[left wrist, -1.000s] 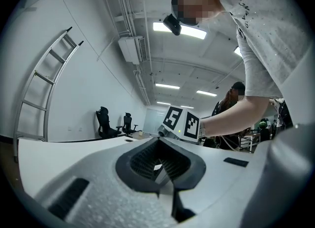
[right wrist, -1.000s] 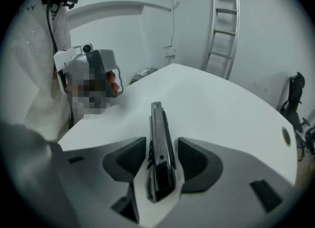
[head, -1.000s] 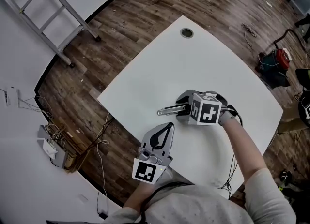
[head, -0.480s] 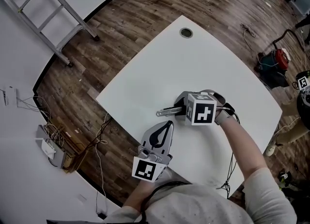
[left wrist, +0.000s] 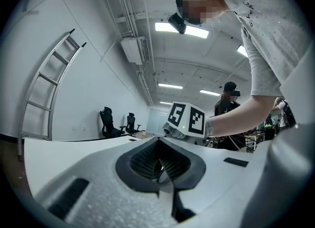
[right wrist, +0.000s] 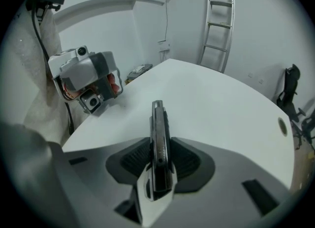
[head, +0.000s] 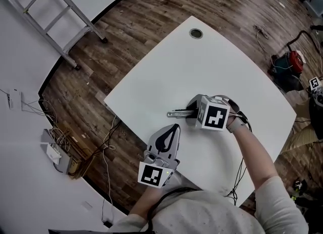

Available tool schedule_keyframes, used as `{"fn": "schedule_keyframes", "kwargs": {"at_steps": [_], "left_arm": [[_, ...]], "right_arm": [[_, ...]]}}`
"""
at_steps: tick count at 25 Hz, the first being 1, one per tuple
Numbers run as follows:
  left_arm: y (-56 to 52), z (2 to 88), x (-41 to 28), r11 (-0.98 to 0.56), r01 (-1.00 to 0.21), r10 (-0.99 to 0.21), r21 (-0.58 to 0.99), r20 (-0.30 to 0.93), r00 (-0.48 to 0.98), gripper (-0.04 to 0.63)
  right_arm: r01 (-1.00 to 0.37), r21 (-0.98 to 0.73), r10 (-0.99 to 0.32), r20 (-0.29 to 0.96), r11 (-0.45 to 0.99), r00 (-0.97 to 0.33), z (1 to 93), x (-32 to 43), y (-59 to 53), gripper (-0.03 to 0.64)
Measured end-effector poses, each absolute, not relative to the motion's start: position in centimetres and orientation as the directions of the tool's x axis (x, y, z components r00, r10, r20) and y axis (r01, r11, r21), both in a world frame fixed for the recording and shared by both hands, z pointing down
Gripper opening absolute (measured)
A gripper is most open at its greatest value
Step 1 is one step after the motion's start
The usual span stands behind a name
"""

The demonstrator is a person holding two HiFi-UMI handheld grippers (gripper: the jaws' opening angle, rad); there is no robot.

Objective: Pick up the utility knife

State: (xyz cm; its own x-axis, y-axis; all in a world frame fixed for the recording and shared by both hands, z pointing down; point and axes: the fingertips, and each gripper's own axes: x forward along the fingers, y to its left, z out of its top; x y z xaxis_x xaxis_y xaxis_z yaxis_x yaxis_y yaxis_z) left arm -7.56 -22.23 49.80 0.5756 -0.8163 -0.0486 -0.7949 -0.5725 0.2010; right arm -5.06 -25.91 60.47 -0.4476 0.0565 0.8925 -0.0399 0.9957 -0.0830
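Closing on the knife [right wrist: 157, 123], the right gripper [right wrist: 158, 163] pinches both its sides (knife resting on the counter [head: 202, 61], just beyond the shut, empty left gripper [head: 170, 136]). A lift looks ready.

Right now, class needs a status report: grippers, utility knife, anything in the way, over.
Left gripper shut, empty. Right gripper: fingers closing on utility knife, on white table. Nothing obstructing.

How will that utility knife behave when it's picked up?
Probably stiff: the utility knife looks like a straight metal bar. Its smooth sides might slip, though the right hand-held gripper is closing ribbed jaws around it. It juts far forward, so it may tilt.
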Motion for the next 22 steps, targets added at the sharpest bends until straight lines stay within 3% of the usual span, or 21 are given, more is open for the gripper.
{"fn": "schedule_keyframes", "kwargs": {"at_steps": [9, 22], "left_arm": [[-21.1, 49.6, -7.2, -0.576, -0.801, -0.816, 0.162, -0.070, 0.573, 0.006], [-19.0, 48.2, -5.1, -0.593, -0.788, -0.805, 0.167, -0.081, 0.588, 0.006]], "right_arm": [[-0.185, -0.187, 0.057, 0.835, 0.965, -0.548, 59.7, -2.7, -23.8, 0.133], [-0.333, -0.264, -0.059, 0.698, 0.905, -0.714, 55.9, 0.3, -21.5, 0.133]]}}
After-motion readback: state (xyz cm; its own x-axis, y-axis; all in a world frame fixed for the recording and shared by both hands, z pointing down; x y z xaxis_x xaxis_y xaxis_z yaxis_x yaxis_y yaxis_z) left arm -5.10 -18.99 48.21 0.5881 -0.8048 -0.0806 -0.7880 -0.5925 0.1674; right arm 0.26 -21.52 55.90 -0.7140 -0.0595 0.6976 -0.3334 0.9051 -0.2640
